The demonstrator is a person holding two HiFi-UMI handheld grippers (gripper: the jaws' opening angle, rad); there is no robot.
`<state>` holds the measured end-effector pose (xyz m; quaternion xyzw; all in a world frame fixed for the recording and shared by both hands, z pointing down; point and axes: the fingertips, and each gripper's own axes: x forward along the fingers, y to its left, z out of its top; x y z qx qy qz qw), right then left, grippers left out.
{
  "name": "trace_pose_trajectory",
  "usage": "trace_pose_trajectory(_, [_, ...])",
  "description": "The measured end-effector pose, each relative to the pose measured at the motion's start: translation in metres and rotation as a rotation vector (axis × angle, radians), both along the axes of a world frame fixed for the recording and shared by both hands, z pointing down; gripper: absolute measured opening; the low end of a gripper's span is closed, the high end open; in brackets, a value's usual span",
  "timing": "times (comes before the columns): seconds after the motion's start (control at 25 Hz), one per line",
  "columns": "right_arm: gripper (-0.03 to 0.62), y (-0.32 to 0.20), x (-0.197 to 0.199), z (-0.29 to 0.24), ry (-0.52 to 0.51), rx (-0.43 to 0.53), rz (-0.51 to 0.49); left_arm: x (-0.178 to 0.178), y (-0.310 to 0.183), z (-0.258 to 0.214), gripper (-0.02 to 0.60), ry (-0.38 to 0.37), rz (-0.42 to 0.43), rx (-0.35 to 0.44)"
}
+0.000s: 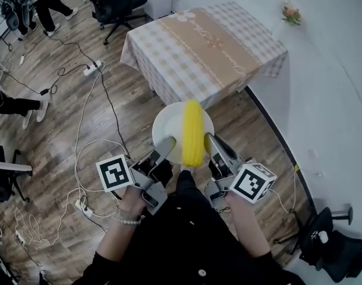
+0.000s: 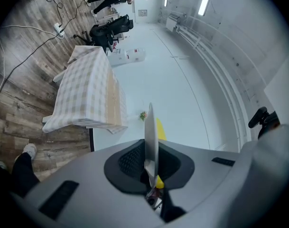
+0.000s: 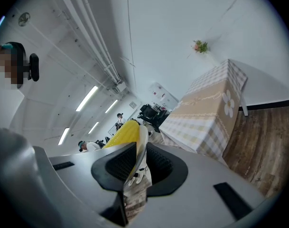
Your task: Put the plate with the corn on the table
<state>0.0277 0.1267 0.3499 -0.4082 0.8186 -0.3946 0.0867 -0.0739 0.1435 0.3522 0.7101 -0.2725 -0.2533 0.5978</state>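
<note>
A white plate (image 1: 166,125) with a yellow corn cob (image 1: 193,132) lying across it hangs in the air over the wood floor, short of the table (image 1: 204,46). My left gripper (image 1: 166,145) is shut on the plate's left rim, and my right gripper (image 1: 210,142) is shut on its right rim. In the left gripper view the plate (image 2: 149,137) shows edge-on between the jaws with a bit of corn (image 2: 161,128) behind it. In the right gripper view the plate's rim (image 3: 141,148) sits between the jaws with the corn (image 3: 121,135) on its left.
The table wears a checked cloth with a tan runner (image 1: 210,40) and stands against a white wall. A small flower (image 1: 291,13) hangs on that wall. Cables and a power strip (image 1: 90,70) lie on the floor at left, with office chairs (image 1: 112,2) and people's legs beyond.
</note>
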Motion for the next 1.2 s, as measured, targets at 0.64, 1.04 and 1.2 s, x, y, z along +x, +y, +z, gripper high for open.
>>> trace_pose_trajectory(0.64, [0.095,-0.116,0.023,-0.002,-0.003,-0.001,-0.091,0.026,-0.106,-0.001,0.032,0.004,-0.090,-0.012])
trace_pose_trajectory(1.04, [0.095,-0.167,0.042,0.004,0.007,0.010,-0.141,0.046,-0.152,0.006,0.032,0.010,-0.135,-0.008])
trace_pose_trajectory(1.2, [0.095,-0.188,0.048,0.000,0.009,0.016,-0.144,0.052,-0.172,0.004,0.032,0.011,-0.139,0.001])
